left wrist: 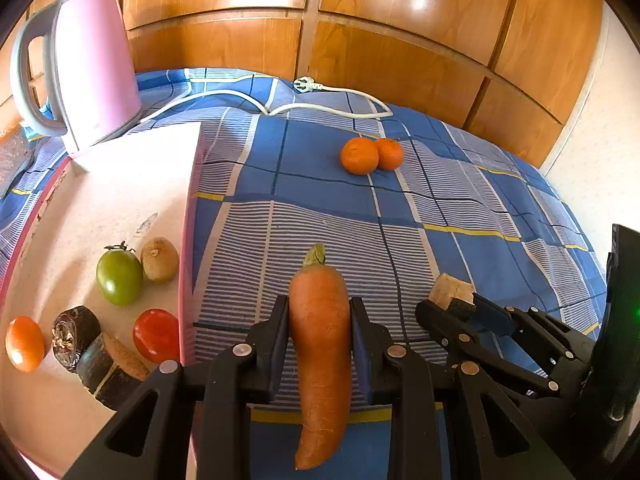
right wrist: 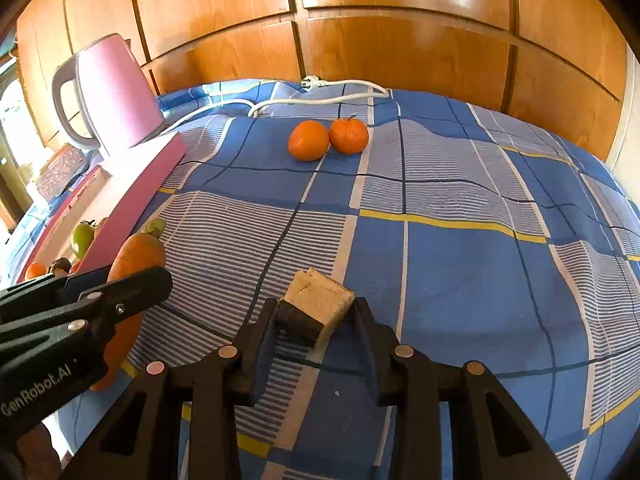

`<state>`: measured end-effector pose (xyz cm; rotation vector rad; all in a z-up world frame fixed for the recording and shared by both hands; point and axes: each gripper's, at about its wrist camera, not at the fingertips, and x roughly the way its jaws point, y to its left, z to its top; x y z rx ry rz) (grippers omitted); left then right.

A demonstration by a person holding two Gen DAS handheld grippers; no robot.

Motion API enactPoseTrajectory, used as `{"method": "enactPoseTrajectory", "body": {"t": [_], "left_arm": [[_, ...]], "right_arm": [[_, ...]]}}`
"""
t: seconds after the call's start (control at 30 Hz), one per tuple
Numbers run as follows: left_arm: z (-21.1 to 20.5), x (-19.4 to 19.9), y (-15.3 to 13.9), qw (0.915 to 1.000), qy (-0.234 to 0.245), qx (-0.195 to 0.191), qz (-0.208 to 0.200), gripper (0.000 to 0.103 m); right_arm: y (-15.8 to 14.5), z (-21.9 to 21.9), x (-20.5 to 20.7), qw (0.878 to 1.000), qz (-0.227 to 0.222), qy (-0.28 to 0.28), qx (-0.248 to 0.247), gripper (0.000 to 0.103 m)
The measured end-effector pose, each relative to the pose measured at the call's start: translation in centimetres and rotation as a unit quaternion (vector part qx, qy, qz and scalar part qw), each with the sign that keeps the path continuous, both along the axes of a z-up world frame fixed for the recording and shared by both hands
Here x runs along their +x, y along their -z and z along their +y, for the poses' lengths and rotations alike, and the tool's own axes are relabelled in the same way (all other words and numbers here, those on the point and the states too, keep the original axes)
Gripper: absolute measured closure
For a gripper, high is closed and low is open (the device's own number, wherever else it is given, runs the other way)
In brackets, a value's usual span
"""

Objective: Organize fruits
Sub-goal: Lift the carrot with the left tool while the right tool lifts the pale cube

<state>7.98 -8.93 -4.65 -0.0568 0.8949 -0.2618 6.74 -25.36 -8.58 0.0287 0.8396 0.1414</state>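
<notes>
My left claw [left wrist: 319, 322] pinches a carrot [left wrist: 319, 344], held just right of the pink box [left wrist: 188, 208]. My right claw [right wrist: 316, 320] pinches a chunk of sugarcane [right wrist: 318, 300], a bit farther right of the box. I think I am carrying both over, and next I must lift them past the box wall and let go. Two oranges [left wrist: 370, 155] wait behind, right of the box. Only the left view shows inside the box: a green tomato [left wrist: 119, 278], a kiwi [left wrist: 159, 259], and a red tomato [left wrist: 156, 335].
</notes>
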Motion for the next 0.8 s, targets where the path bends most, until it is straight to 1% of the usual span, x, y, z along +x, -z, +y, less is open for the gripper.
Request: {"method": "enactPoseTrajectory", "body": {"t": [0.43, 0.57, 0.67, 0.8], "left_arm": [[0.3, -0.5, -0.8, 0.9999, 0.000, -0.002, -0.015, 0.074], [0.5, -0.7, -1.3, 0.9998, 0.001, -0.006, -0.020, 0.074], [0.9, -0.9, -2.1, 0.9995, 0.000, -0.013, -0.029, 0.074], [1.4, -1.1, -3.6, 0.9987, -0.001, -0.017, -0.049, 0.074]], "right_arm": [[-0.3, 0.2, -0.2, 1.000, 0.000, 0.003, -0.004, 0.067], [-0.6, 0.0, -0.3, 1.000, 0.008, 0.009, 0.009, 0.067], [-1.1, 0.0, -0.4, 1.000, 0.011, 0.009, 0.021, 0.067], [-2.2, 0.7, -0.4, 1.000, 0.002, -0.001, 0.029, 0.067]]}}
